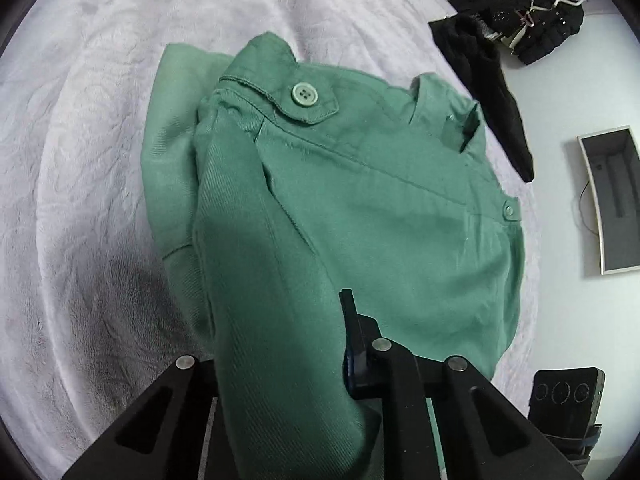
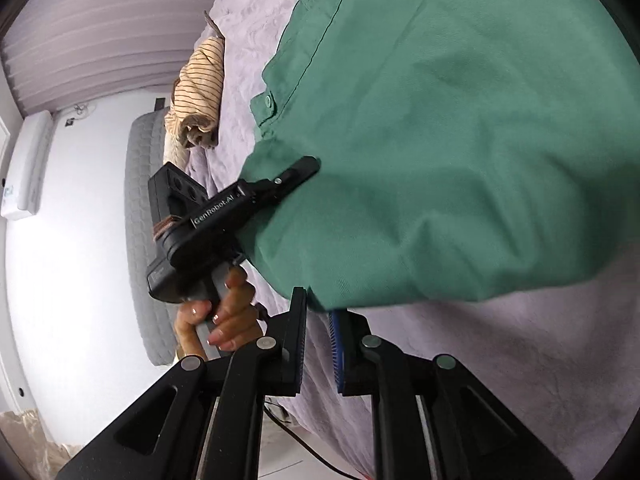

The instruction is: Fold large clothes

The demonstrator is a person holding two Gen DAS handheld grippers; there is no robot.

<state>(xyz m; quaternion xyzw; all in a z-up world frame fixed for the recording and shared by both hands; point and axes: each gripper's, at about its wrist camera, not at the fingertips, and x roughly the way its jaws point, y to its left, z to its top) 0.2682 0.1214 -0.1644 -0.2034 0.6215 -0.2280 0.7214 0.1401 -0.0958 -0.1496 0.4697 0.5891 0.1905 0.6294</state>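
Observation:
A green buttoned garment [image 1: 360, 200] lies partly folded on a lilac bedspread [image 1: 80, 160]. In the left wrist view a thick fold of it runs up between the fingers of my left gripper [image 1: 288, 320]. It covers the left finger, and the jaws are shut on the cloth. The right wrist view shows the same garment [image 2: 460, 140] bulging above the bedspread [image 2: 520, 360]. My right gripper [image 2: 318, 308] is shut on its lower edge. A hand [image 2: 228, 312] holds the left gripper [image 2: 304, 168], which pinches the garment's left edge.
A black garment with a hanger [image 1: 520, 20] and a black cloth strip [image 1: 492, 92] lie at the bed's far right. A white-framed box [image 1: 612, 200] sits on the floor. A striped beige garment [image 2: 200, 88] lies at the bed's edge, and a cable [image 2: 304, 440] runs below.

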